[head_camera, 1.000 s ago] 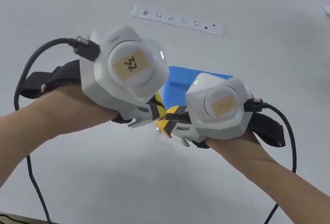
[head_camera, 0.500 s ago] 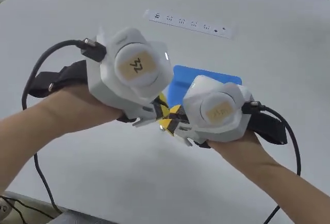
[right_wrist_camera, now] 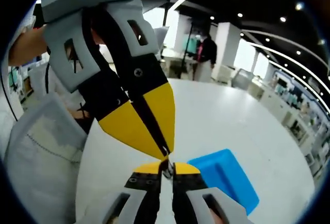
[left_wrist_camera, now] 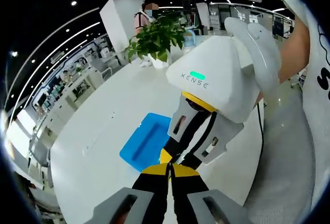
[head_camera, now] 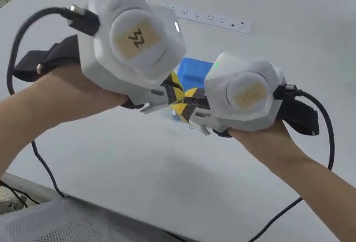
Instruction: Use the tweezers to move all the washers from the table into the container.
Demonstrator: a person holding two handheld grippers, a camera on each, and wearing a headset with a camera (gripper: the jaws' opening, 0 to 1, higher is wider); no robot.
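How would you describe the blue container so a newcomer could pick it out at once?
Start at the wide white table and find the long white power strip near its far side. On the near side of that strip lies the container, a shallow rectangular box. Its bright blue colour sets it apart from the white strip and table.

Your left gripper [head_camera: 177, 89] and right gripper [head_camera: 190, 100] are held above the bench, raised close to the headset and angled inward toward each other. Their yellow-tipped jaws meet nose to nose. In the left gripper view, the left gripper [left_wrist_camera: 169, 168] has its jaws pressed together, and the right gripper [left_wrist_camera: 167, 157] points back at it. The right gripper view shows the same closed jaws on both. Your left hand [head_camera: 83, 94] and right hand [head_camera: 261, 139] wrap the housings from below, with bare forearms spread outward.
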